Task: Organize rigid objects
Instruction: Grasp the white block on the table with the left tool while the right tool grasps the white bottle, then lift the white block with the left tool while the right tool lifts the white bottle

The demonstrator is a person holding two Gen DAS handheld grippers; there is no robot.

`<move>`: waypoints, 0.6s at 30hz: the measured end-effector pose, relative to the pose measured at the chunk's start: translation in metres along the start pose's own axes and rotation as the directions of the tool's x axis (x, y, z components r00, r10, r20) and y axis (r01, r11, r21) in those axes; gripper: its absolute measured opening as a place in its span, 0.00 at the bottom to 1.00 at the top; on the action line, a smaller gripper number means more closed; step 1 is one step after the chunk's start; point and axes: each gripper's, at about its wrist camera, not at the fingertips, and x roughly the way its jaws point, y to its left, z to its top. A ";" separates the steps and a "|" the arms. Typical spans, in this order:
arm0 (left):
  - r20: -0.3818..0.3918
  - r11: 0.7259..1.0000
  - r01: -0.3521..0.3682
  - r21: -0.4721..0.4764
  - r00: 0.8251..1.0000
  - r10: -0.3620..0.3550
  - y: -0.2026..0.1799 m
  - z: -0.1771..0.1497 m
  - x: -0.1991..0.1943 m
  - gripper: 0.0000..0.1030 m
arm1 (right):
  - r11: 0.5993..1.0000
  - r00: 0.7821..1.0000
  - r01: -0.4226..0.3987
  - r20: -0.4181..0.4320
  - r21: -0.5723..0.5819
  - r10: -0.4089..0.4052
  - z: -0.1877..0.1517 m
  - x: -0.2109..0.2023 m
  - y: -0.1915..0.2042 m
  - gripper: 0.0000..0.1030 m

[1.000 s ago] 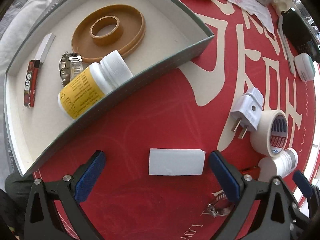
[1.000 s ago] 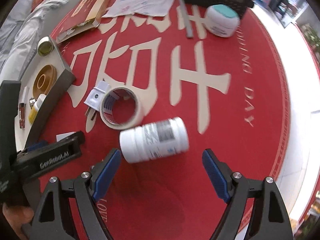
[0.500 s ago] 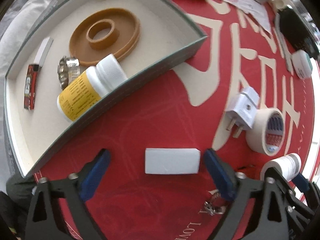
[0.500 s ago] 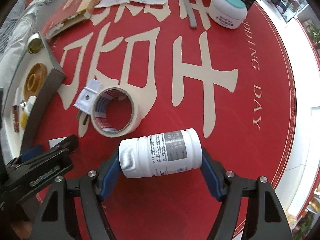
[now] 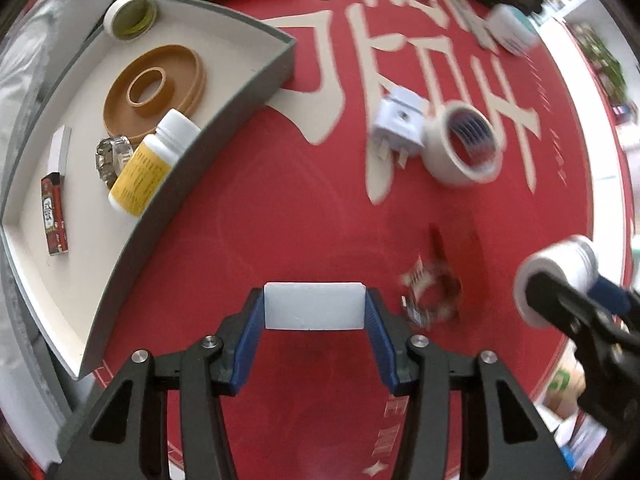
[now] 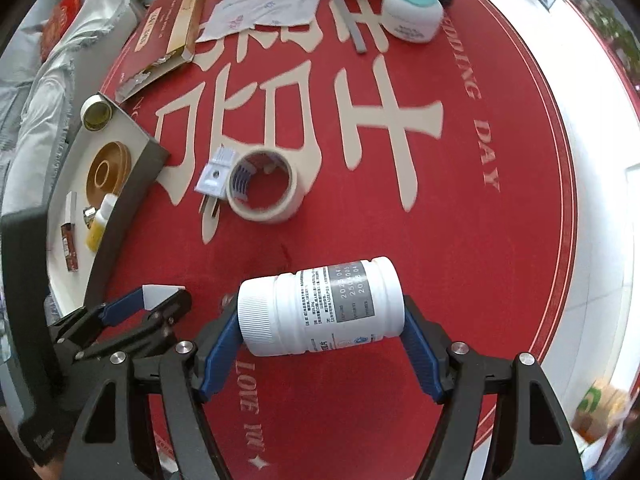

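A round red mat with big cream letters covers the table. On its left side sits a grey tray. Inside the tray lie a brown ring, a yellow bottle, a metal clamp and a red box. The left gripper pinches a white block by its two ends, just right of the tray. The right gripper squeezes a white bottle lying on its side, farther right. A tape roll and a white plug touch each other on the mat, right of the tray.
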 end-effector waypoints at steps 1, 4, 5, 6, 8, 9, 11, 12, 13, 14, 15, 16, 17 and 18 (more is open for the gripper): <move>-0.002 1.000 0.008 0.020 1.000 -0.008 0.000 -0.006 -0.004 0.52 | 1.000 1.000 0.000 -0.008 0.005 0.001 -0.006 0.002 -0.001 0.72; -0.007 0.998 0.022 0.054 1.000 -0.022 0.000 -0.023 -0.012 0.52 | 1.000 0.999 -0.004 -0.035 0.024 0.005 -0.026 0.005 0.003 0.72; -0.010 0.998 0.026 0.065 1.000 -0.025 0.000 -0.028 -0.015 0.52 | 1.000 0.999 -0.004 -0.045 0.029 0.006 -0.031 0.005 0.004 0.72; -0.012 0.997 0.027 0.074 1.000 -0.027 0.001 -0.033 -0.017 0.52 | 0.999 0.999 -0.004 -0.050 0.033 0.006 -0.036 0.004 0.004 0.72; -0.016 0.996 0.034 0.085 0.999 -0.033 0.005 -0.041 -0.020 0.52 | 0.999 0.998 -0.007 -0.069 0.039 0.010 -0.045 0.006 0.008 0.72; -0.018 0.996 0.036 0.087 0.999 -0.035 0.007 -0.044 -0.021 0.52 | 0.999 0.997 -0.008 -0.077 0.042 0.011 -0.048 0.007 0.011 0.72; -0.019 0.995 0.030 0.093 0.999 -0.028 0.012 -0.051 -0.023 0.52 | 0.999 0.996 -0.012 -0.092 0.042 0.016 -0.057 0.008 0.017 0.72; -0.017 0.995 0.028 0.095 1.000 -0.026 0.014 -0.052 -0.024 0.52 | 0.999 0.995 -0.011 -0.099 0.039 0.015 -0.060 0.009 0.022 0.72; -0.014 0.995 0.027 0.096 1.000 -0.025 0.018 -0.054 -0.026 0.52 | 0.999 0.995 -0.010 -0.102 0.036 0.013 -0.064 0.009 0.025 0.72; -0.009 0.995 0.024 0.095 1.000 -0.023 0.022 -0.056 -0.028 0.52 | 0.999 0.994 -0.009 -0.105 0.033 0.013 -0.067 0.009 0.029 0.72; -0.006 0.995 0.023 0.093 1.000 -0.022 0.024 -0.057 -0.030 0.52 | 1.000 0.994 -0.008 -0.108 0.030 0.011 -0.069 0.009 0.033 0.72; -0.001 0.996 0.023 0.090 1.000 -0.023 0.032 -0.059 -0.034 0.52 | 1.000 0.994 -0.006 -0.110 0.026 0.009 -0.072 0.009 0.037 0.72; 0.002 0.996 0.024 0.087 1.000 -0.024 0.037 -0.059 -0.035 0.52 | 1.000 0.994 -0.005 -0.112 0.024 0.008 -0.075 0.009 0.042 0.72; 0.004 0.996 0.025 0.081 1.000 -0.025 0.038 -0.060 -0.037 0.52 | 1.000 0.993 -0.006 -0.114 0.023 0.009 -0.077 0.009 0.046 0.72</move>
